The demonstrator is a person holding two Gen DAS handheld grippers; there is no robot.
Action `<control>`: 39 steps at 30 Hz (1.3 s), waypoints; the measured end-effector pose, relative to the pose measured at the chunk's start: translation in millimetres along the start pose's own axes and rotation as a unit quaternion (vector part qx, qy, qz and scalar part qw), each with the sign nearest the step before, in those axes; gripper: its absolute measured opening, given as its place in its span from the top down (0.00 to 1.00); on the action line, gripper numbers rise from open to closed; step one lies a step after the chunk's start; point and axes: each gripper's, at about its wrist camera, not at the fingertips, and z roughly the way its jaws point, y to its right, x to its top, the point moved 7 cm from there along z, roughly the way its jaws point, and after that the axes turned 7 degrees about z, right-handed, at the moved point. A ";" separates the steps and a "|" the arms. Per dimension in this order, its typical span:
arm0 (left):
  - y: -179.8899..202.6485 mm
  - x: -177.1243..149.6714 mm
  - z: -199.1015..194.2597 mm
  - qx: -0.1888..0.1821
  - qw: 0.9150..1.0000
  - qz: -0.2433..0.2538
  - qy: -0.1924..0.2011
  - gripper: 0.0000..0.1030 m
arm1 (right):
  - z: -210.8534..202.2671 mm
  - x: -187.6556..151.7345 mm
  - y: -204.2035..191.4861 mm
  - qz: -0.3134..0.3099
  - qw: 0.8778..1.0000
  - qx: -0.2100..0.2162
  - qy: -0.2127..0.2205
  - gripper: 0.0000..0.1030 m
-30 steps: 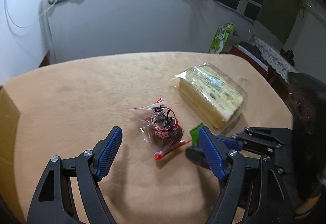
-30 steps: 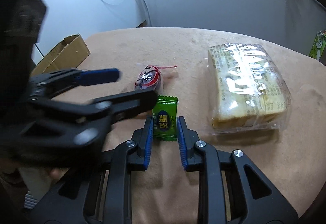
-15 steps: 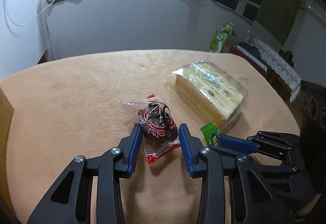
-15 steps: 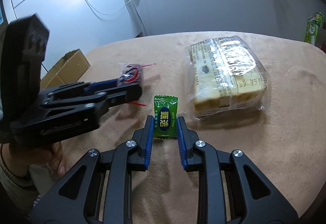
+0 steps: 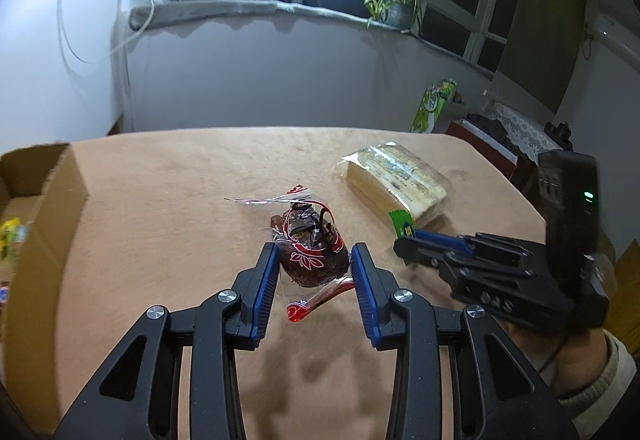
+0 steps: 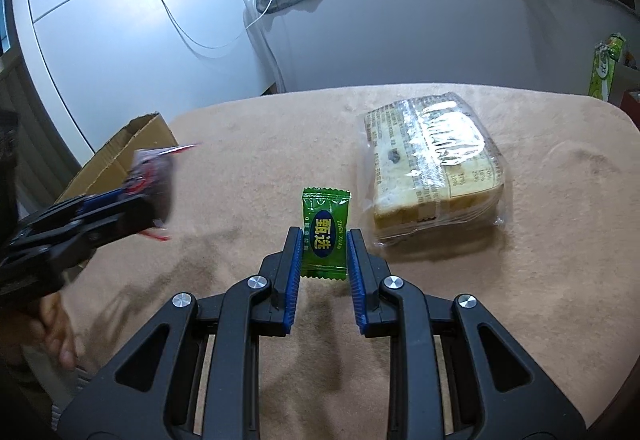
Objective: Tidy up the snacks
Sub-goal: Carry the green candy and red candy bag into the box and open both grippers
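The left claw [image 5: 314,264] pinches a dark brown snack in a clear wrapper with red print [image 5: 310,252] between its blue pads, low in the middle of the left wrist frame; the wrapper's twisted ends stick out above and below the pads. In the right wrist frame this claw is blurred at the left edge, with the snack at its tip.

The right claw [image 6: 322,240] is pressed onto a small green candy packet [image 6: 324,230], which stands upright between the pads at the centre of the frame, its upper half above the fingertips.

On the tan worktop [image 6: 540,280], just right of the packet, lies a wrapped loaf of sliced cake [image 6: 434,172]. An open cardboard box [image 5: 38,176] sits at the left edge of the left wrist frame.
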 end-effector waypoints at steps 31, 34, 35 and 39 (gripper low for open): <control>-117.6 -48.4 -162.7 0.105 0.985 -0.079 0.109 0.66 | -40.4 0.9 -175.1 -0.105 0.993 0.028 0.039 0.78; -130.2 -52.9 -167.5 0.114 0.983 -0.089 0.112 0.66 | -31.9 1.4 -192.5 -0.118 0.992 0.036 0.034 0.78; -136.2 -55.1 -168.7 0.118 0.982 -0.094 0.112 0.66 | -29.7 0.9 -196.8 -0.121 0.991 0.039 0.032 0.78; -153.4 -62.8 -171.9 0.129 0.980 -0.104 0.109 0.66 | -16.7 -0.7 -226.3 -0.141 0.988 0.058 0.023 0.78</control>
